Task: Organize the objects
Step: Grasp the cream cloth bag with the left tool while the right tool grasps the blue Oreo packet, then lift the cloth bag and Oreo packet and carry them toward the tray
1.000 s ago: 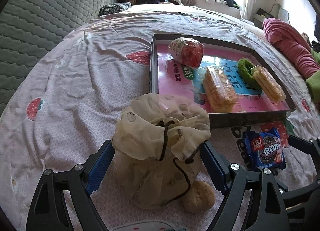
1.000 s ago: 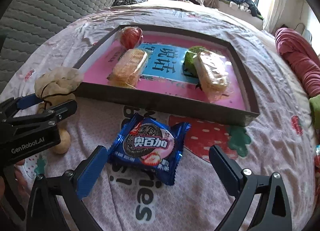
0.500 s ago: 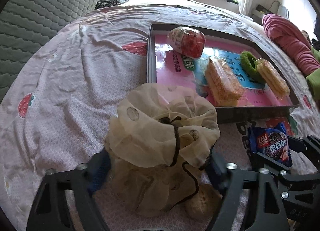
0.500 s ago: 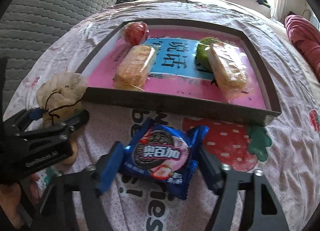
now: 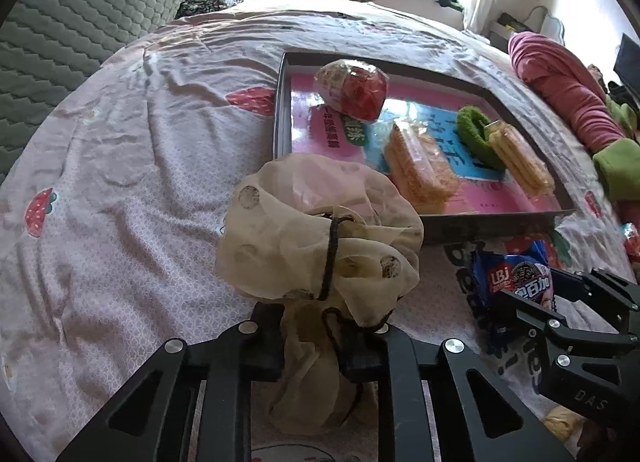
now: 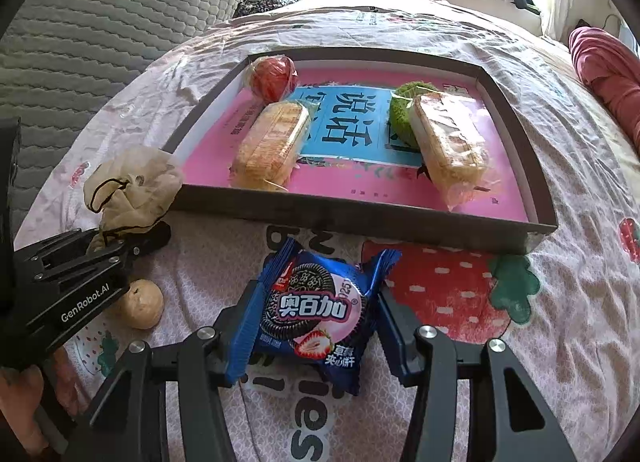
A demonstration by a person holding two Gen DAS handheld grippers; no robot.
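Left gripper point(image 5: 316, 346) clamped narrow on the neck of the mesh drawstring pouch point(image 5: 320, 230); pouch sits on the bedsheet point(image 5: 120, 150), just near-left of the tray's point(image 6: 352, 214) near-left corner. Right gripper point(image 6: 312, 326) pinched on the blue cookie packet point(image 6: 312, 310), packet on the sheet just near of the tray's front wall. In tray: red wrapped ball point(image 6: 274, 78) far left, wafer pack point(image 6: 272, 142) centre-left, green roll point(image 6: 404, 114) touching a second wafer pack point(image 6: 448, 142) on the right. Round bun point(image 6: 142, 304) on sheet, beside left gripper.
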